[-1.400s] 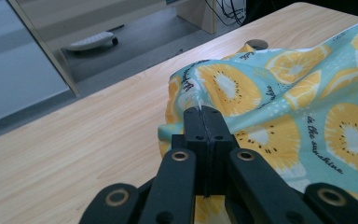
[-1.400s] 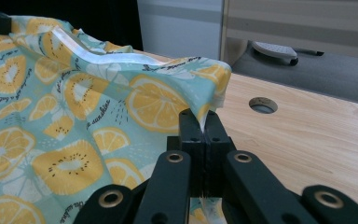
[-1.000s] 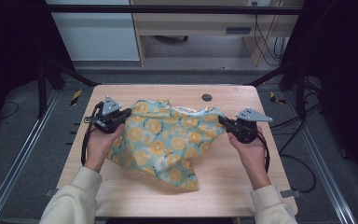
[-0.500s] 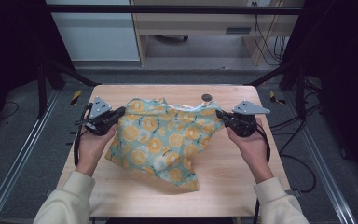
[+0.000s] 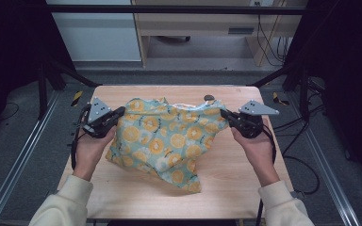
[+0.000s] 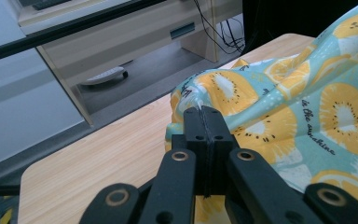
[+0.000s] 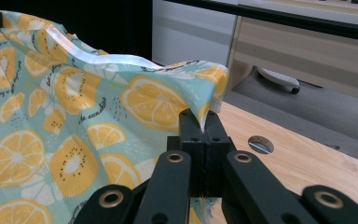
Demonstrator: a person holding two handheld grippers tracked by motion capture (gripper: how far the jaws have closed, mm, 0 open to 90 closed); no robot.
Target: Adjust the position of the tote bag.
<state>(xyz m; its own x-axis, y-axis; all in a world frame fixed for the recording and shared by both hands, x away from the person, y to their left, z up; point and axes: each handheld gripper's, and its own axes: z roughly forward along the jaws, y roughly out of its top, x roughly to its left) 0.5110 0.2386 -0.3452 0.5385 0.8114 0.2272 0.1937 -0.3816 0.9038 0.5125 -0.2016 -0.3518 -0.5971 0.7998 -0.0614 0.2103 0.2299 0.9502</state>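
High view: fruit-print cloth (image 5: pixel 167 141) stretched above wooden table (image 5: pixel 226 188), lower corner draping onto it. Left gripper (image 5: pixel 118 114) clamped on left edge; right gripper (image 5: pixel 225 114) clamped on right edge.

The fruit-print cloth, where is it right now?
In the high view the fruit-print cloth is mid-table, stretched between the left gripper and right gripper, its lower corner drooping toward the person.
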